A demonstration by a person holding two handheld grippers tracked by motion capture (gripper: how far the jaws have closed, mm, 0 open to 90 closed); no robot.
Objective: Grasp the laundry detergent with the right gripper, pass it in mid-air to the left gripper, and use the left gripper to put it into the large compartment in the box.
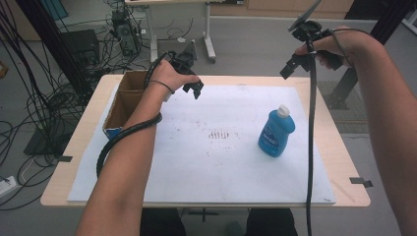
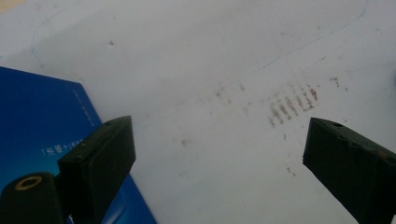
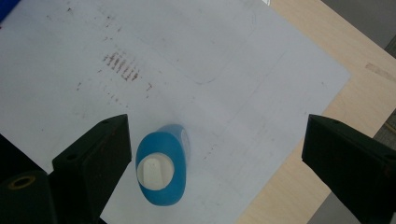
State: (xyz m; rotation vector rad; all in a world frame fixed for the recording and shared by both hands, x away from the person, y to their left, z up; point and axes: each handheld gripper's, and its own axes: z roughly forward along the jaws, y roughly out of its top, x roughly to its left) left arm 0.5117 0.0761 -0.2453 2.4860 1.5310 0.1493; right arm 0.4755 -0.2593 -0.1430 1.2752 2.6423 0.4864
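Item: blue bottle (image 1: 276, 133), white flip cap, printed front label. It stands upright on the white sheet (image 1: 211, 162) covering the table (image 1: 344, 172), toward the person's right side, well apart from the cardboard box (image 1: 125, 98) at the far left corner.

Handling, as judged: rigid plastic, likely part-filled with liquid, so moderately heavy and bottom-weighted. The smooth, flattened oval body may slip under hard pads and could tip if nudged near the cap. Best hold: across the narrow faces of the body at about mid-height, below the shoulder, not on the cap.

Tools: right gripper (image 1: 290, 66), raised above and beyond the bottle, jaws wide apart, nothing between them. Left gripper (image 1: 195, 88), over the sheet's far left part beside the box, jaws likewise apart and empty.

Views compared:
- High view: gives the whole layout, the bottle's label and upright stance, both forearms, and the gap between each gripper and the bottle.
- Right gripper view: looks nearly straight down on the bottle's cap (image 3: 152, 171), revealing the oval cross-section; the bottle sits nearer the left jaw, not centred.
- Left gripper view: shows a blue printed surface (image 2: 42, 130) just behind the left jaw, seemingly part of the box, and brown scuff marks (image 2: 289, 105) on the sheet.
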